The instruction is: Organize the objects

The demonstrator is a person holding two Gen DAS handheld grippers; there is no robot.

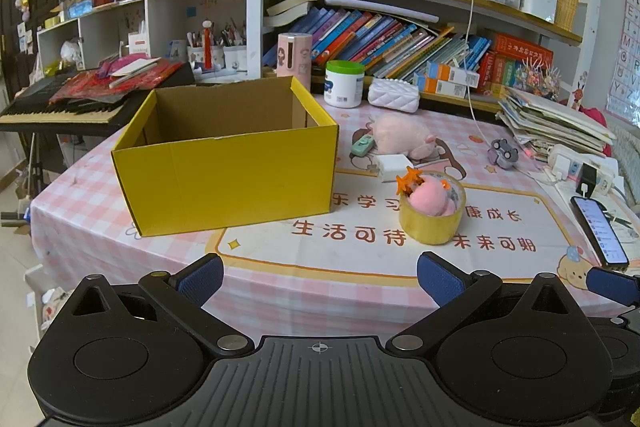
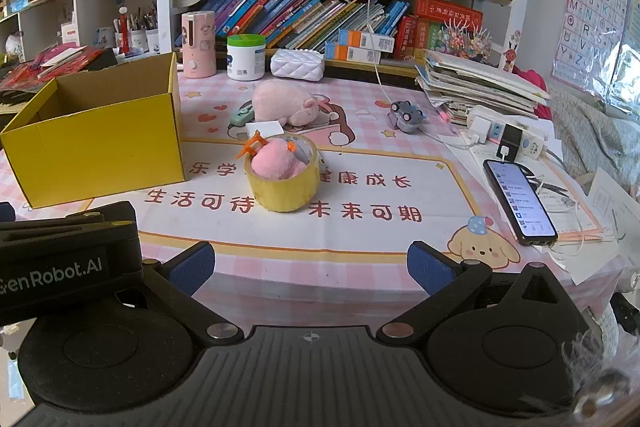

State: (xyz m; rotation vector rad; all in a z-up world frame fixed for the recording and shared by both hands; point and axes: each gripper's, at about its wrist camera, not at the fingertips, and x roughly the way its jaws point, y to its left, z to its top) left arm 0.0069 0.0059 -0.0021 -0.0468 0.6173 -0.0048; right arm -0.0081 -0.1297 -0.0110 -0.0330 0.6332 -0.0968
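Observation:
An open yellow cardboard box (image 1: pixel 224 171) (image 2: pixel 96 151) stands on the left of the table; what I see of its inside is bare. A roll of yellowish tape (image 1: pixel 432 219) (image 2: pixel 286 187) lies flat right of it, with a pink pompom (image 1: pixel 430 201) (image 2: pixel 272 163) and an orange clip (image 1: pixel 408 183) (image 2: pixel 252 145) in its hole. Behind lie a pink plush toy (image 1: pixel 404 135) (image 2: pixel 286 101), a white block (image 1: pixel 394 165), a green clip (image 1: pixel 362 145) (image 2: pixel 242 117) and a grey toy car (image 1: pixel 502 151) (image 2: pixel 408 113). My left gripper (image 1: pixel 320 279) and right gripper (image 2: pixel 310 267) are open and empty at the near table edge.
A phone (image 2: pixel 518 203) (image 1: pixel 600 231) on a charging cable, a power strip (image 2: pixel 508 137) and a paper stack (image 2: pixel 476 83) fill the right side. A white jar (image 1: pixel 344 83), pink bottle (image 2: pixel 198 45) and white quilted pouch (image 2: pixel 298 65) stand before the bookshelves. A keyboard (image 1: pixel 60 111) is at the left.

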